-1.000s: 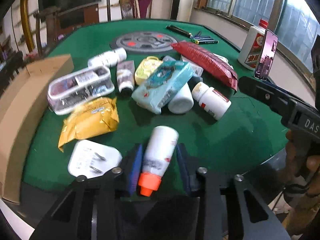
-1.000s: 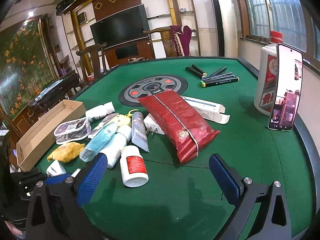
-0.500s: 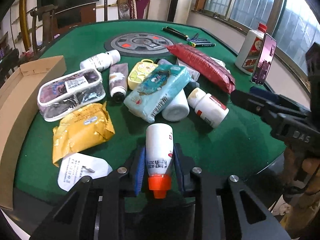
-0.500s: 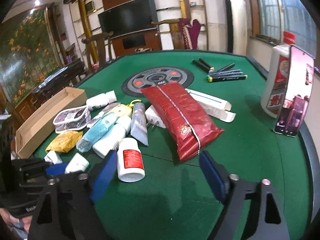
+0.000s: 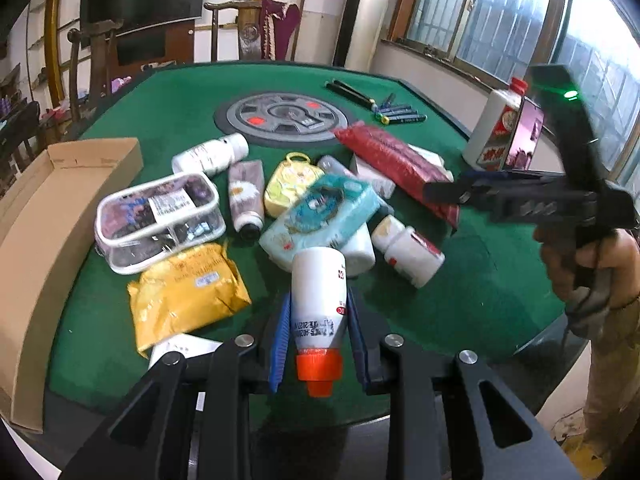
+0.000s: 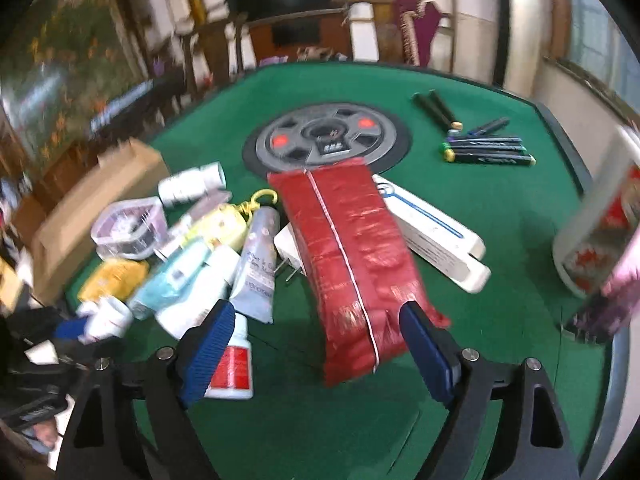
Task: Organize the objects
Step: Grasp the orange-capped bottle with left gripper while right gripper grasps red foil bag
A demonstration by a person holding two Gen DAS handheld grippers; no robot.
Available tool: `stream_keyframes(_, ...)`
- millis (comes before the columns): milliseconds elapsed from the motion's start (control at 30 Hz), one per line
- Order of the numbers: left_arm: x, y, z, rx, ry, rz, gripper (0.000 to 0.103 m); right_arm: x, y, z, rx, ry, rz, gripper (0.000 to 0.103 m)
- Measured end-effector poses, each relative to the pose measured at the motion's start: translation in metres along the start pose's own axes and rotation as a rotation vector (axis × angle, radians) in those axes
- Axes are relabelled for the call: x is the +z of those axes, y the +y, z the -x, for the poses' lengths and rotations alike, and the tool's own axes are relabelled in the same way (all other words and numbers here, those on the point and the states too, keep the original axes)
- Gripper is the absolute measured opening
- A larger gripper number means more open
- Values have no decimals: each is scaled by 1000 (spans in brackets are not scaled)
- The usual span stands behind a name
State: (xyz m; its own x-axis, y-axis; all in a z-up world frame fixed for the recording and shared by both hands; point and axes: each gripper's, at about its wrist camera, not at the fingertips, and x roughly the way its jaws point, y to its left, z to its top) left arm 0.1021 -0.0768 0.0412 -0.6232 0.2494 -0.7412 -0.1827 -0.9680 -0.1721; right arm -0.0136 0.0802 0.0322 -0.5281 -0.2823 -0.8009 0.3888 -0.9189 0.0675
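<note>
white bottle (image 5: 318,300), upside-down print "2023"

The right wrist view is smeared at its edges: the box (image 6: 92,208), the jar (image 6: 596,240) and the phone (image 6: 624,276) lose their outlines. The red pouch (image 6: 348,248) covers part of a white plug (image 6: 288,248). In the left wrist view the yellow packet (image 5: 184,296) hides most of a white card (image 5: 180,348), and the box (image 5: 52,232) runs off the frame's left edge.
</note>
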Motion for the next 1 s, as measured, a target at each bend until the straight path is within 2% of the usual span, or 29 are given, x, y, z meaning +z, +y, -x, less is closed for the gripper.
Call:
stream_keyframes(33, 2, 1, 1, 2, -4, 2, 26, 6, 0, 0, -22, -11, 6, 87)
stream_keyframes(100, 6, 5, 7, 11, -17, 7, 26, 18, -7, 2, -7, -24, 13, 88)
stream_keyframes(233, 16, 16, 19, 32, -44, 12, 26, 37, -23, -11, 16, 51, 51, 88)
stream_keyframes(367, 24, 26, 25, 33, -60, 29, 26, 35, -27, -29, 51, 122, 95, 88)
stream_keyframes(633, 30, 33, 25, 29, -54, 39, 26, 27, -27, -53, 61, 113, 81, 87)
stream_keyframes(800, 25, 37, 21, 31, -40, 54, 26, 23, -23, -52, 103, 85, 68, 68)
stream_keyframes(1000, 20, 36, 21, 36, -32, 58, 26, 17, -12, -42, 44, 19, 74, 55)
